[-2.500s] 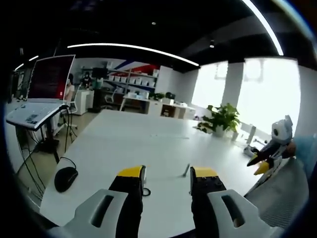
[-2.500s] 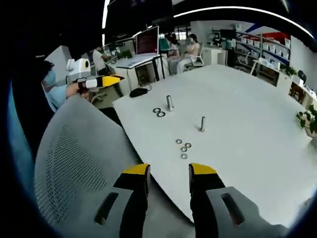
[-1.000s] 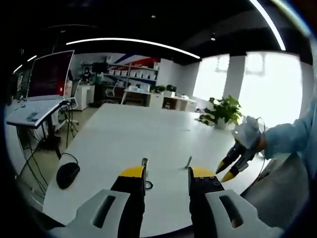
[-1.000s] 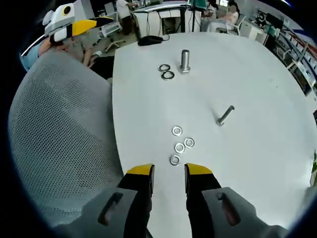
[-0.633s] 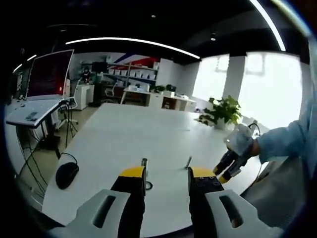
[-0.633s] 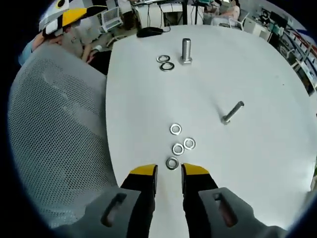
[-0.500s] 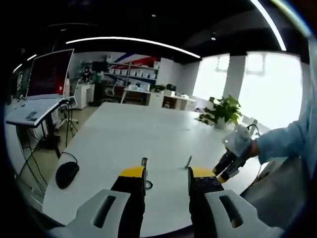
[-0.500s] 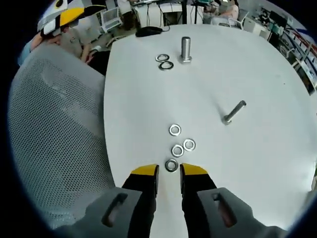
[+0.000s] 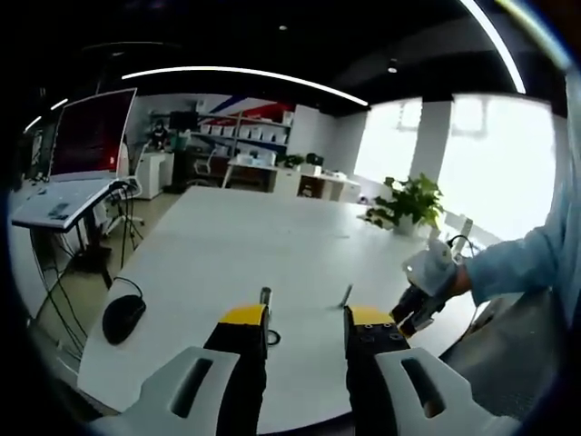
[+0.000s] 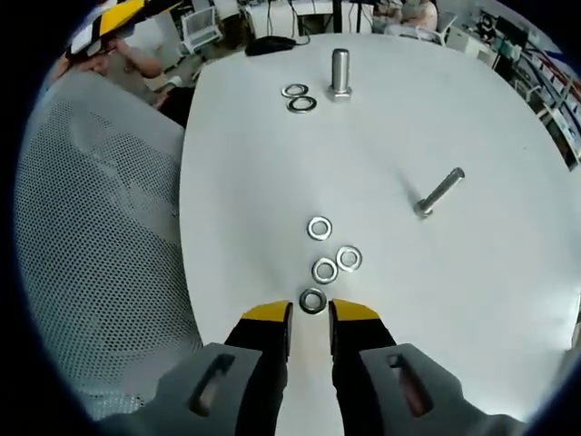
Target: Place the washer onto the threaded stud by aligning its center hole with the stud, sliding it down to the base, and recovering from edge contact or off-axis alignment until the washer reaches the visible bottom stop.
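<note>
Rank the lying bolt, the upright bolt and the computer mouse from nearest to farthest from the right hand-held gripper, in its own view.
1. Lying bolt, off to the right.
2. Upright bolt, straight ahead beside two washers.
3. Computer mouse, beyond it at the table's far edge.

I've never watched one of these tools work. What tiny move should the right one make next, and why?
Probably ease the right gripper forward and down a touch, then close. Its jaws are nearly together and the nearest washer lies flat on the white table just past their tips, not yet between them. Three more washers lie just beyond.
</note>
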The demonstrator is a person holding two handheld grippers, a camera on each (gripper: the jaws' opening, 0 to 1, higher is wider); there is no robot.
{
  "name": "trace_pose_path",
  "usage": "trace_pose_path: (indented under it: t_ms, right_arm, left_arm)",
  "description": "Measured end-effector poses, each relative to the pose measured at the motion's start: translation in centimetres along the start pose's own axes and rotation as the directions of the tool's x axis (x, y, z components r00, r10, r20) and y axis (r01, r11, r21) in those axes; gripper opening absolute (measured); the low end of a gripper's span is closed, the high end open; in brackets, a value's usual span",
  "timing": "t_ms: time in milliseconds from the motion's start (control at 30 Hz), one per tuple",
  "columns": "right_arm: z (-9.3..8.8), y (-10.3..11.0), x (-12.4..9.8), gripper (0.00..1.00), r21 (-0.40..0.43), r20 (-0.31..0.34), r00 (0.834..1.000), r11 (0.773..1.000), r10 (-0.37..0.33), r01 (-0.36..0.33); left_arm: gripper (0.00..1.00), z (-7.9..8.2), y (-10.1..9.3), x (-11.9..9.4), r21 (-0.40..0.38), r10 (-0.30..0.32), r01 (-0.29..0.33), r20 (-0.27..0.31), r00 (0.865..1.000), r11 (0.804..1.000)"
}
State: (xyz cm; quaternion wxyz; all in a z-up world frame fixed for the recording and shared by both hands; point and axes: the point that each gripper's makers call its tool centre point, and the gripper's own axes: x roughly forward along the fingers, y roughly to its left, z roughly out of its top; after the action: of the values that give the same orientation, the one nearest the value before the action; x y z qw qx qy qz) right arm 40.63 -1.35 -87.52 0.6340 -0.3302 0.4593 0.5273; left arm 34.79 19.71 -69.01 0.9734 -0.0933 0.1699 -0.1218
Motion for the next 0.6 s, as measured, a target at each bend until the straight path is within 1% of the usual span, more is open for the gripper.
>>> trace_pose_path:
  t_ms: [67, 133, 233, 367, 467, 600]
  right_arm:
    - [-0.21, 0.12, 0.2, 0.18, -0.012, -0.008, 1.0, 1.0, -0.004, 0.004]
    - [-0.08, -0.05, 0.23, 0.18, -0.022, -0.001, 1.0, 1.0, -0.012, 0.012]
    - [0.06, -0.19, 0.22, 0.18, -0.007, 0.004, 1.0, 1.0, -0.02, 0.02]
    - [0.2, -0.46, 0.26, 0.16, -0.013, 0.005, 0.999, 0.999, -0.042, 0.042]
    - [0.24, -0.42, 0.27, 0.15, -0.025, 0.004, 0.999, 0.999, -0.044, 0.044]
    - [0.26, -0.52, 0.29, 0.15, -0.015, 0.006, 0.999, 0.999, -0.05, 0.05]
  left_arm:
    - [0.31, 0.0, -0.01, -0.01, 0.0, 0.0, 0.0, 0.001, 1.0, 1.0]
    - [0.31, 0.03, 0.02, -0.01, -0.001, 0.001, -0.001, 0.002, 1.0, 1.0]
    - [0.31, 0.03, 0.01, 0.01, 0.0, 0.0, 0.0, 0.002, 1.0, 1.0]
    - [0.31, 0.01, 0.02, 0.02, 0.001, -0.001, 0.001, 0.001, 1.0, 1.0]
    - [0.31, 0.01, 0.05, 0.01, 0.001, 0.0, 0.0, 0.001, 1.0, 1.0]
    - [0.31, 0.03, 0.05, 0.0, 0.001, 0.001, -0.001, 0.002, 1.0, 1.0]
